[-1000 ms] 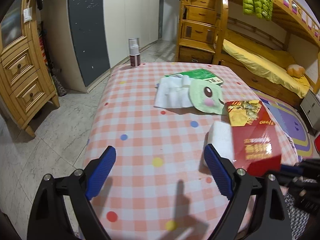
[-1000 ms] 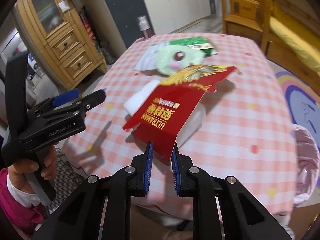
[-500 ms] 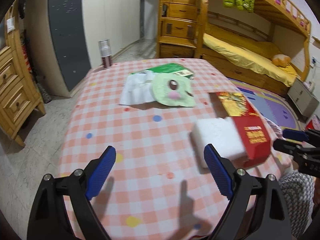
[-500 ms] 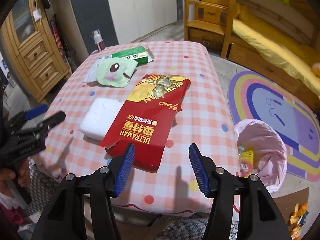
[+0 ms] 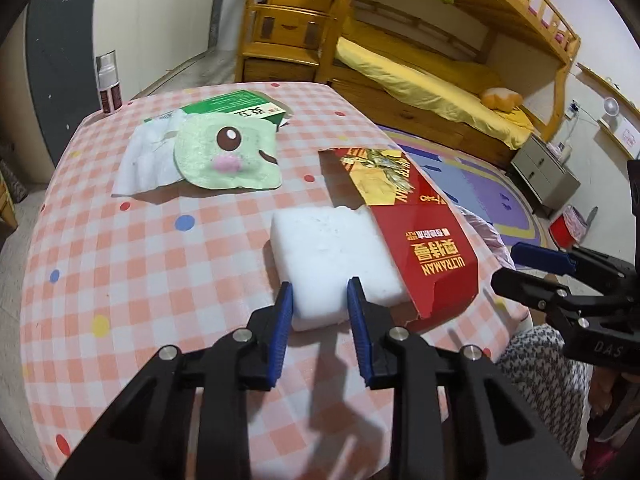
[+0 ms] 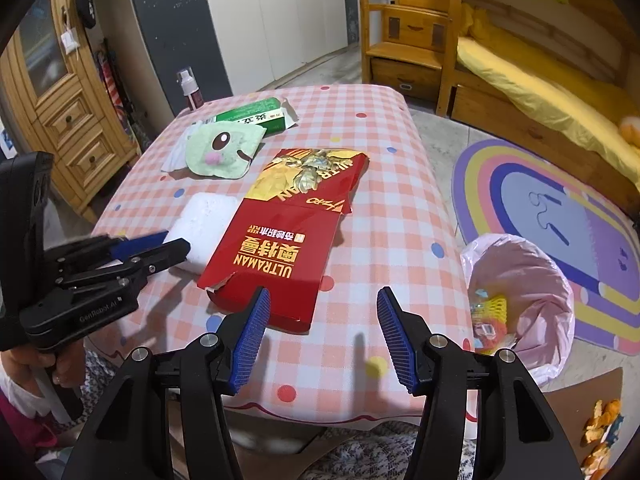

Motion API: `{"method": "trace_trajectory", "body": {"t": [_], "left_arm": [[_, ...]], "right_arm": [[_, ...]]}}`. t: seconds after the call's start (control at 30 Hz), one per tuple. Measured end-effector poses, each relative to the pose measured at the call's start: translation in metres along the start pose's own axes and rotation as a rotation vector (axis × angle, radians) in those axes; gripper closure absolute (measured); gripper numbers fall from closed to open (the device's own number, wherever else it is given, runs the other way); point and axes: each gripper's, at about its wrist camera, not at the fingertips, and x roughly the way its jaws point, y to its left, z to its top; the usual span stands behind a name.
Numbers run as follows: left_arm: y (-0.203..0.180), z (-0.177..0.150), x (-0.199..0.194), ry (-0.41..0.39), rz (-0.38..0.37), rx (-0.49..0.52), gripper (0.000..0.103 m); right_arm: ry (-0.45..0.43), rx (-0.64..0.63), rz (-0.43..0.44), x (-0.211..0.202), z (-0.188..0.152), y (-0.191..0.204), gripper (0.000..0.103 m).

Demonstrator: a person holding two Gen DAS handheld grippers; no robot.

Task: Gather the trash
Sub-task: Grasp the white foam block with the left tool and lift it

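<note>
Closing now on the white foam block: left gripper down from its wide-open stance of a second ago, fingers narrow, straddling the block's near edge at the near right of the bench; whether the pads already bite cannot be told. Released since then: the red Ultraman box, a second ago pinched in the right gripper, now lying flat beside the block and overlapping its right edge. Right fingers fairly wide, nothing between them, hovering at the box's near end. Probably a switch of targets, foam first, box after.

Shown only by the right wrist view: the pink-lined trash bin on the floor just right of the bench, already holding some scraps, and the hand on the left gripper's handle. Shown better by the left wrist view: the blue pads against the foam. In both: the green face mask pack and green carton at the far side, untouched.
</note>
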Motion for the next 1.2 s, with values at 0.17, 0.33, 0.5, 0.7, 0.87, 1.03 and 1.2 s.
{"method": "trace_trajectory", "body": {"t": [0.17,0.33,0.5,0.7,0.87,1.03,1.2], "left_arm": [[-0.001,-0.003,-0.010,-0.035,0.047,-0.003,0.084],[0.014,-0.005,-0.040,-0.109,0.147,-0.034,0.084],[0.026,-0.012,-0.048,-0.101,0.188,-0.057,0.084],[0.033,-0.024,-0.046,-0.082,0.143,-0.096,0.084],[0.023,-0.036,-0.043,-0.080,0.101,-0.089,0.084],[0.021,-0.038,-0.040,-0.080,0.086,-0.075,0.084],[0.025,-0.036,-0.041,-0.073,0.072,-0.078,0.084]], "right_arm": [[0.001,-0.003,0.006,0.001,0.000,0.003,0.047],[-0.032,0.001,0.007,0.000,0.006,0.011,0.030],[-0.039,0.015,0.037,0.015,0.020,0.029,0.028],[-0.021,-0.036,0.075,0.033,0.028,0.063,0.028],[-0.035,-0.023,0.056,0.042,0.038,0.071,0.017],[0.024,-0.035,0.048,0.063,0.043,0.070,0.018],[0.048,-0.078,0.040,0.055,0.035,0.060,0.021]]}}
